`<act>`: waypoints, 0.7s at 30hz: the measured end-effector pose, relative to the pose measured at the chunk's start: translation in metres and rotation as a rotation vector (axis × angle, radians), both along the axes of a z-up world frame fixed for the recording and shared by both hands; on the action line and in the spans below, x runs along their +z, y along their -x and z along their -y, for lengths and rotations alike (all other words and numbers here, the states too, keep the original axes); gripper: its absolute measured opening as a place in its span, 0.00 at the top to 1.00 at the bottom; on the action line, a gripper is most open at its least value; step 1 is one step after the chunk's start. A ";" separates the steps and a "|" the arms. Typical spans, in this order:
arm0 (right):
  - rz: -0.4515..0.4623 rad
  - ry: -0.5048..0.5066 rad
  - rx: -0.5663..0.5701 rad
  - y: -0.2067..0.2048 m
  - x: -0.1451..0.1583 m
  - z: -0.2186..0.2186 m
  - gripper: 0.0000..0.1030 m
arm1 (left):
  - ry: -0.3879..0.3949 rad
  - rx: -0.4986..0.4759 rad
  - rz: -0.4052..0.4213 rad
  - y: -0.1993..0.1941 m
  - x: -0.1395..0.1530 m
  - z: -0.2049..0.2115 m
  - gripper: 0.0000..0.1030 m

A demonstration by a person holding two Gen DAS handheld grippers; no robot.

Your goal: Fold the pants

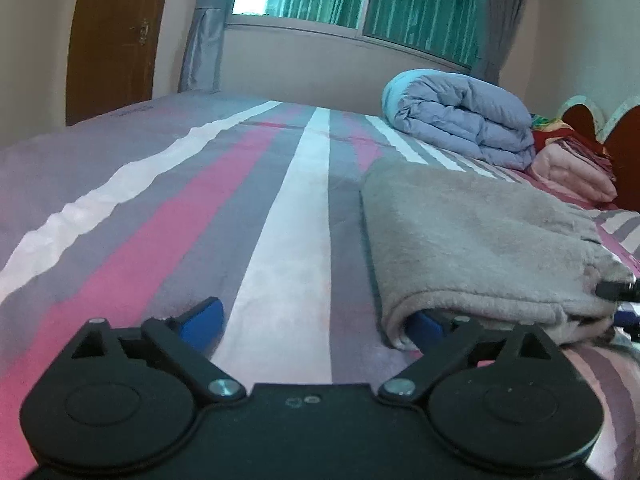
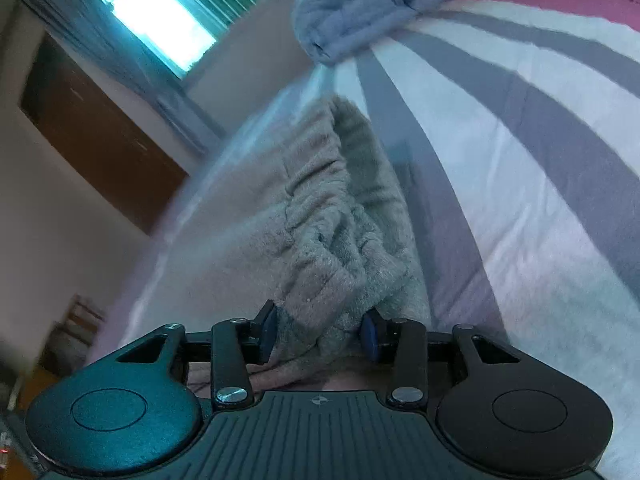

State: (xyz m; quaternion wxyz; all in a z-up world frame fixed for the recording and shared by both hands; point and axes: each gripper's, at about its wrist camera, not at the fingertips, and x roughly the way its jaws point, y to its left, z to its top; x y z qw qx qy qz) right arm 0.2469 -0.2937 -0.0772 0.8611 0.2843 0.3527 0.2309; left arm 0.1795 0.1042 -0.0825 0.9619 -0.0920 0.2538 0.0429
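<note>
Left wrist view: the grey fleece pants (image 1: 472, 240) are lying folded on the striped bed sheet (image 1: 248, 216), toward the bed's right side, w/ the folded edge facing the camera. The left gripper (image 1: 316, 320) is sitting low over the sheet, jaws spread wide & released; its left blue pad (image 1: 204, 320) is resting on bare sheet, while the right pad (image 1: 426, 326) is tucked just under the near corner of the pants. A rolled blue duvet (image 1: 460, 116) is lying nearer the far edge, beyond the pants, beside pink bedding (image 1: 576, 176) at the headboard.

Right wrist view: the right gripper (image 2: 318, 334) is clenching a bunched fold of the pants (image 2: 320, 216), fabric filling the gap btw. both blue pads. The gathered waistband is running away from the jaws. The duvet (image 2: 372, 4) is lying beyond, on the sheet (image 2: 520, 160).
</note>
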 end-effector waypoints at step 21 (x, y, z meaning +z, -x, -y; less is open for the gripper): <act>0.061 -0.008 -0.151 -0.006 0.021 0.024 0.36 | 0.256 -0.150 -0.018 -0.061 0.012 -0.003 0.09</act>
